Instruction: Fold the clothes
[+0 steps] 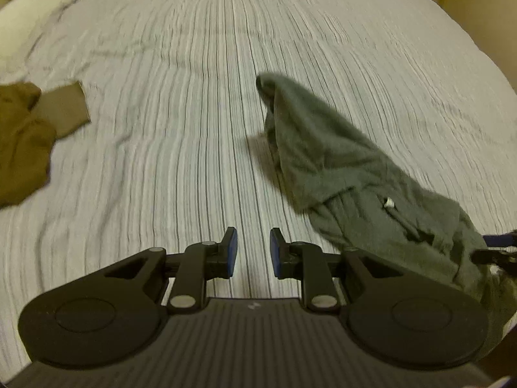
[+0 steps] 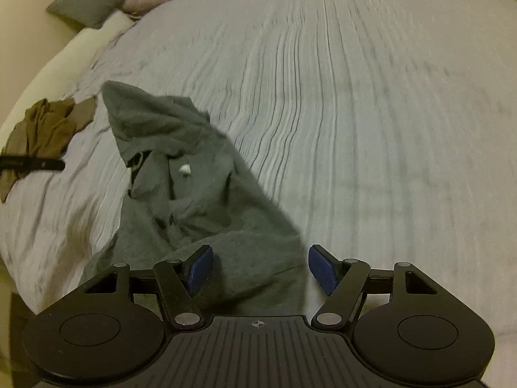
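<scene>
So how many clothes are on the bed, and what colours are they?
Grey-green garment: 1
Brown garment: 1
Total: 2 pieces of clothing, both lying crumpled on the striped bedcover.

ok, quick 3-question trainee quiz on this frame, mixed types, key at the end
1. True or false: the left gripper holds the grey garment.
2. What lies between the right gripper's open jaws? A) brown garment B) grey garment C) pillow
3. Fill in: the brown garment lies on the striped ____.

Key: 1 false, its jaws are empty over the cover. 2 B. 3 bedcover.
</scene>
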